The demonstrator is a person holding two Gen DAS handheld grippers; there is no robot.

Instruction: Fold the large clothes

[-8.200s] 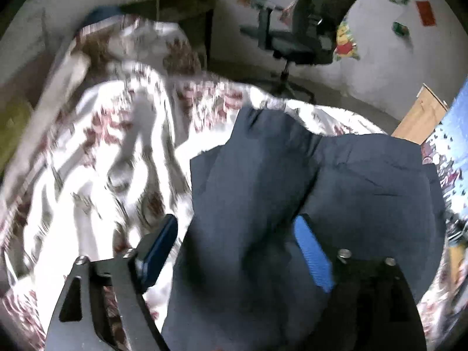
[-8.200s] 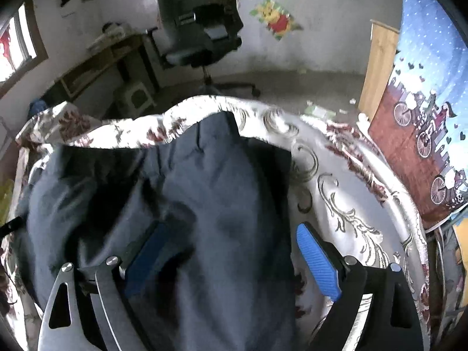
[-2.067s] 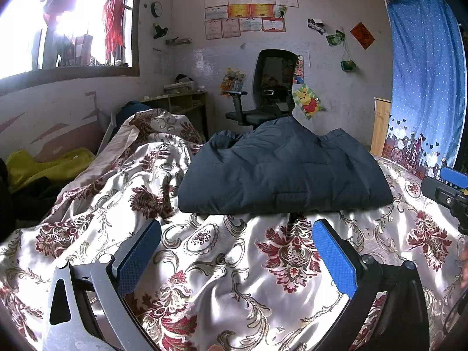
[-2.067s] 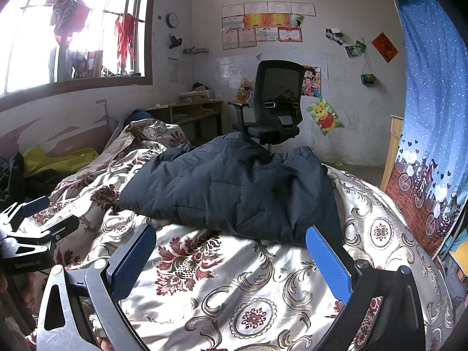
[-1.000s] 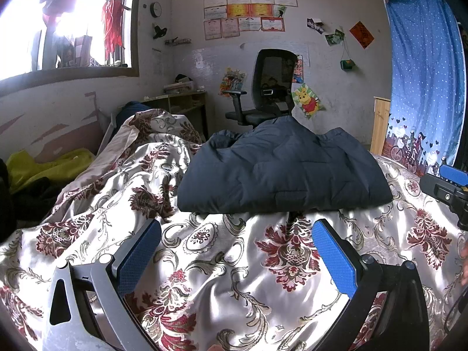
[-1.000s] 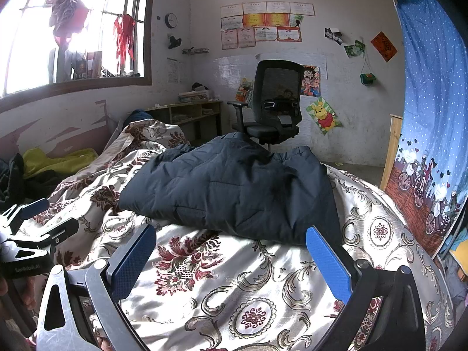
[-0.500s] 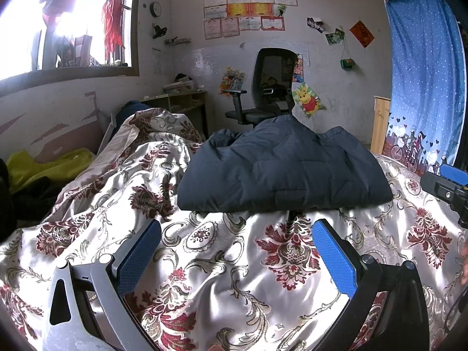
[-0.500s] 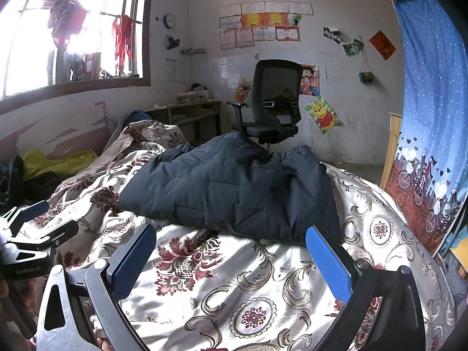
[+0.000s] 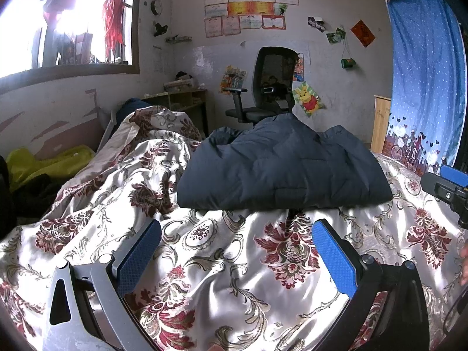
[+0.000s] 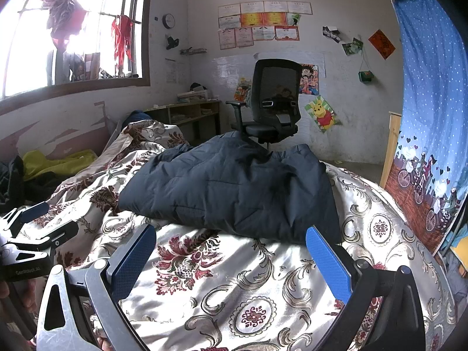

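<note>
While both tools hang back from the work, I hold the left gripper [image 9: 237, 260] with its blue pads [image 9: 333, 259] spread wide and nothing between them. The right gripper [image 10: 231, 259] is likewise spread and empty.

The dark quilted jacket [image 9: 280, 169] lies ahead of both grippers, beyond the fingertips and apart from them, on the floral satin bedspread [image 9: 222, 266]. It reads as a compact, puffy bundle with a straight near edge, so I judge the fold largely complete.

Risks from this position:

1. Spring-back. The padded fill looks bulky. The upper layers may lift and open the fold if they are not pressed down.
2. Sliding. The bedspread appears glossy and rumpled. A push on the near edge may shift the whole bundle forward instead of flattening it.
3. Wrong grasp. A low approach may pinch bedspread together with jacket fabric, dragging both.
4. Single-layer pull. Gripping only the top layer at the edge may unroll the fold.
5. Collision. The grippers sit close side by side; converging on the same edge may cause contact.
</note>
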